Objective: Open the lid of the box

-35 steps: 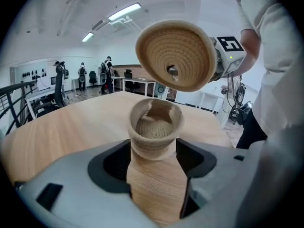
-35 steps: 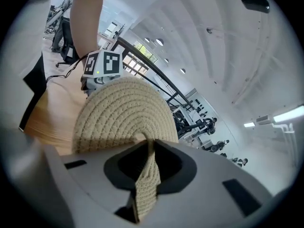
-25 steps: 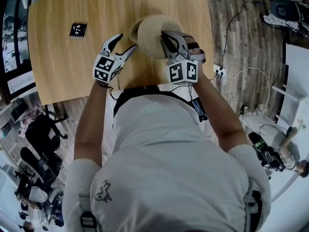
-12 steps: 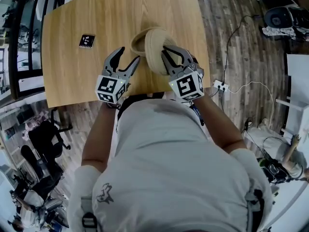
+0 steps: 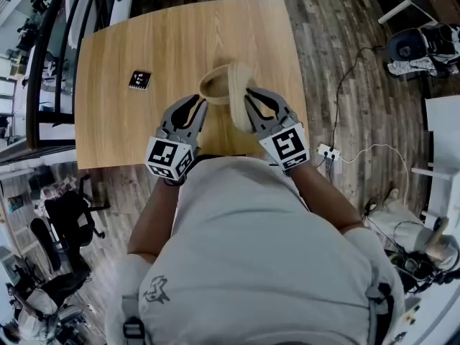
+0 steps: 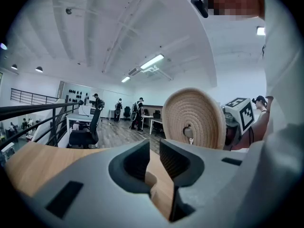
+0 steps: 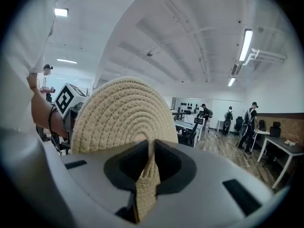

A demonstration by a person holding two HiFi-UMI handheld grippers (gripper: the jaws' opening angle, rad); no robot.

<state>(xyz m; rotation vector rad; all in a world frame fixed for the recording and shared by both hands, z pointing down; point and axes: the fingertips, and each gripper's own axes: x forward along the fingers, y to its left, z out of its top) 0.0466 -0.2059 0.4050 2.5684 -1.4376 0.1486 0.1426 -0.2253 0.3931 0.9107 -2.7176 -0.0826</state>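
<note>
Head view: R claw (image 5: 256,100) grips upright lid (image 5: 238,95), partly hiding box (image 5: 213,89); L claw (image 5: 189,111) just narrowed, empty; tag (image 5: 140,80) nearby

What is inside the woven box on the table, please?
Nothing shows in the visible part of the box; the lid, clamped on edge in the right tongs, hides the rest.

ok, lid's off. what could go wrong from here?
1. The right gripper pinches the woven lid by its rim alone, with the lid standing on edge, so it may pivot or slip out.
2. The box sits unheld on the table, close to the lid. A swing of the lid could knock it.
</note>
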